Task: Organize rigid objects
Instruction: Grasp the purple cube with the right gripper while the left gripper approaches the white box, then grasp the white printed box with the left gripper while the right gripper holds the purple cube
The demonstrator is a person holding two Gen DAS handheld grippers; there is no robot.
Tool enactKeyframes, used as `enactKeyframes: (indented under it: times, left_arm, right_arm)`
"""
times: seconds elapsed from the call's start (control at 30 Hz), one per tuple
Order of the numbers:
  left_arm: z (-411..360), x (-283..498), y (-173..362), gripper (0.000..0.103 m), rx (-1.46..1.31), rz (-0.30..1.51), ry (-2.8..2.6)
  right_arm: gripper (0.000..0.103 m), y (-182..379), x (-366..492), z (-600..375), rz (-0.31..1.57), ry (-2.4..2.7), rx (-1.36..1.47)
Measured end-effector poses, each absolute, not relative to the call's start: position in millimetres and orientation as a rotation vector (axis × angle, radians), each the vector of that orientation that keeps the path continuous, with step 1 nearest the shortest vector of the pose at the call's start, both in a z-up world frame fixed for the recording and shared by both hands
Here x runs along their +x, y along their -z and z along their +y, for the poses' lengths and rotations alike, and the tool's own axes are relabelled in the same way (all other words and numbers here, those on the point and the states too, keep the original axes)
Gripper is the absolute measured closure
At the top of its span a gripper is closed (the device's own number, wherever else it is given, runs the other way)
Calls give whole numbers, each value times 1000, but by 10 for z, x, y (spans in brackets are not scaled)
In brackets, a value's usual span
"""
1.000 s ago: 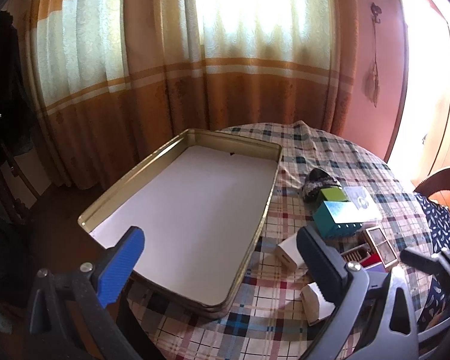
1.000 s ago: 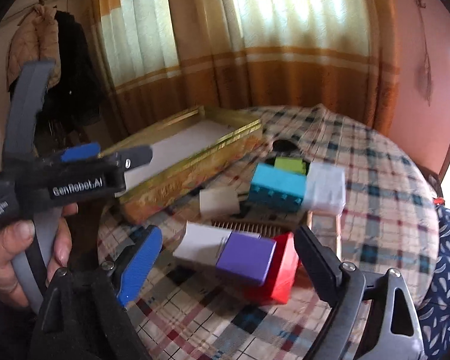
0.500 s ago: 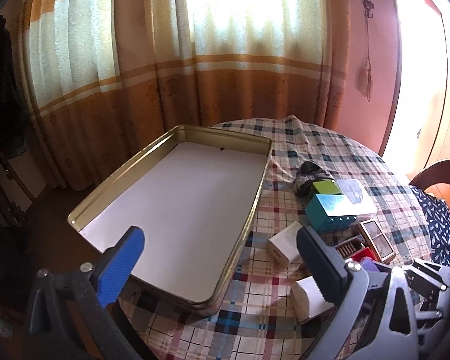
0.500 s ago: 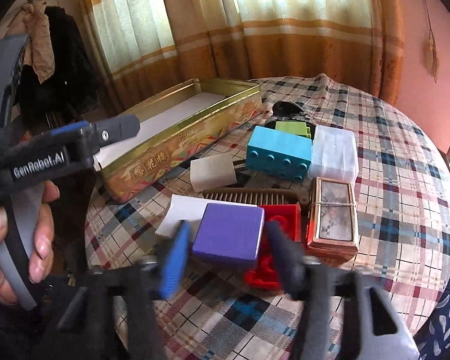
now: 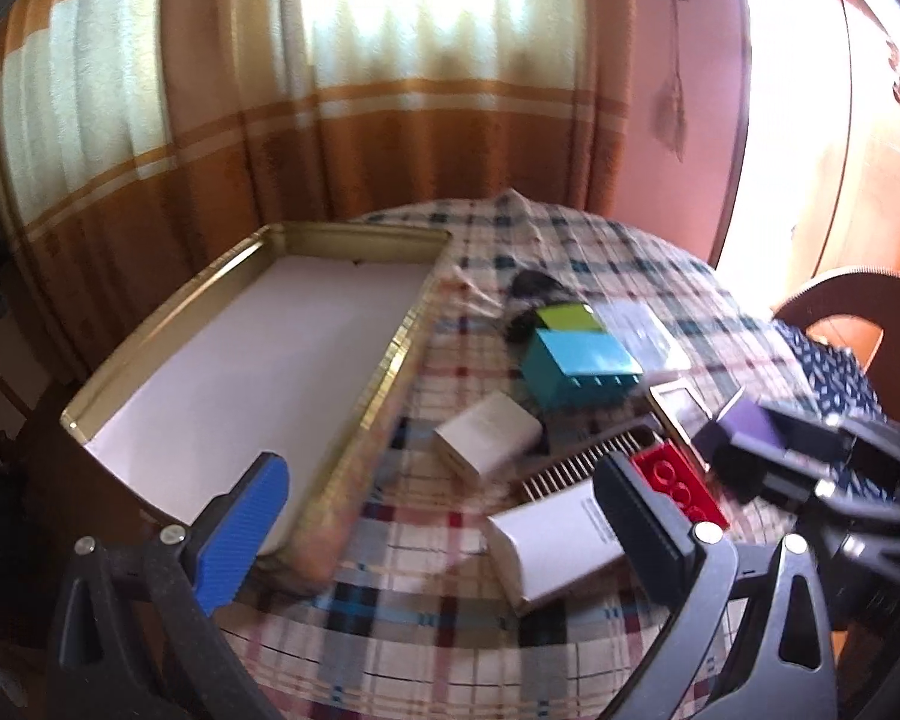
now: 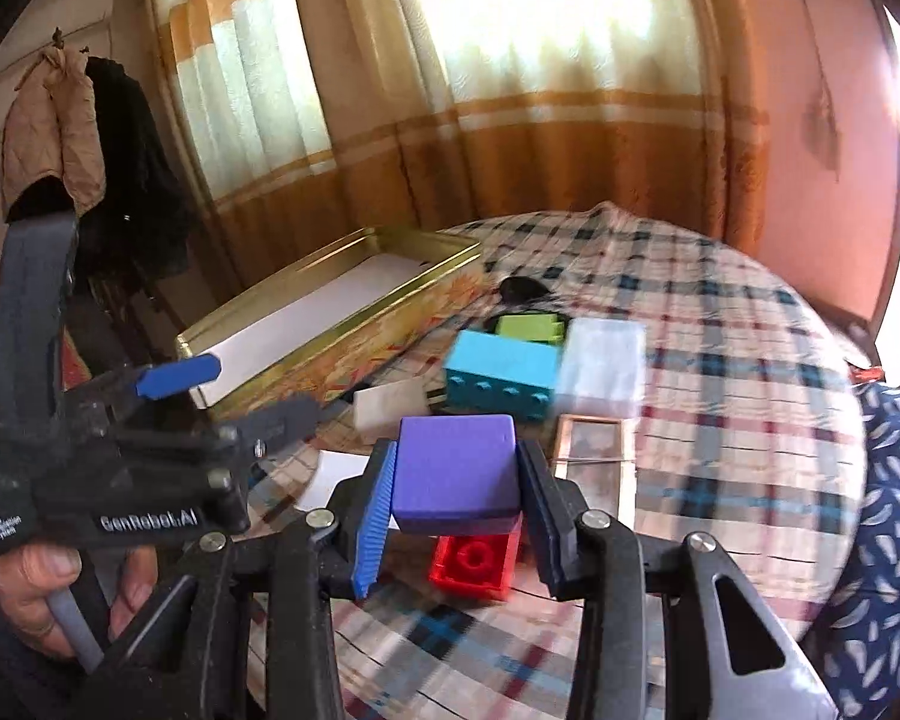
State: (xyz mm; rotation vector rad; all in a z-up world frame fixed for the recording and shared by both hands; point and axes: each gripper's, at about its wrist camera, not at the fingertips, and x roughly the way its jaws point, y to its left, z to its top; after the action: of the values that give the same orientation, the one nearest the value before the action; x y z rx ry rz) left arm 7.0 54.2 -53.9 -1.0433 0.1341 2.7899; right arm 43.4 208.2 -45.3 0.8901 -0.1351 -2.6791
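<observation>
My right gripper [image 6: 457, 498] is shut on a purple block [image 6: 457, 480] and holds it above a red brick [image 6: 474, 561]; the block also shows in the left wrist view [image 5: 744, 429]. My left gripper [image 5: 438, 516] is open and empty, above the table's near edge beside the gold tin [image 5: 384, 354]. The tin [image 6: 342, 336] has a white bottom and nothing in it. A teal brick [image 6: 501, 375], a green brick [image 6: 531, 324], a clear plastic box [image 6: 600, 366], a framed picture [image 6: 594, 450], a comb [image 5: 582, 468] and two white boxes [image 5: 489, 435] [image 5: 558, 546] lie on the checked cloth.
A dark round object [image 6: 519, 288] lies behind the green brick. The round table [image 6: 720, 360] has curtains behind it. A chair [image 5: 840, 312] with a blue patterned cushion stands at the right. The left gripper's body [image 6: 120, 480] crosses the right wrist view at left.
My right gripper has closed on the purple block and lifted it off the red brick. My left gripper has shifted to the right, closer over the boxes.
</observation>
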Motion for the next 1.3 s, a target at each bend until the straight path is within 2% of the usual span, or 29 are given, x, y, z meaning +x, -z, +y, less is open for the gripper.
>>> enactKeyframes:
  times: [0.33, 0.83, 1.23, 1.3]
  left_arm:
    - [785, 92, 733, 0, -1117, 111, -2651]
    - [986, 50, 933, 0, -1152, 187, -2614]
    - [820, -43, 1006, 0, -1208, 79, -2600]
    - [825, -26, 1006, 5, -1193, 80, -2585]
  right_arm:
    - [60, 539, 382, 2279, -173, 2715, 901]
    - [60, 628, 352, 2282, -175, 2710, 919]
    - [60, 651, 345, 2247, -166, 2702, 924]
    - [60, 663, 343, 2236, -163, 2699, 928]
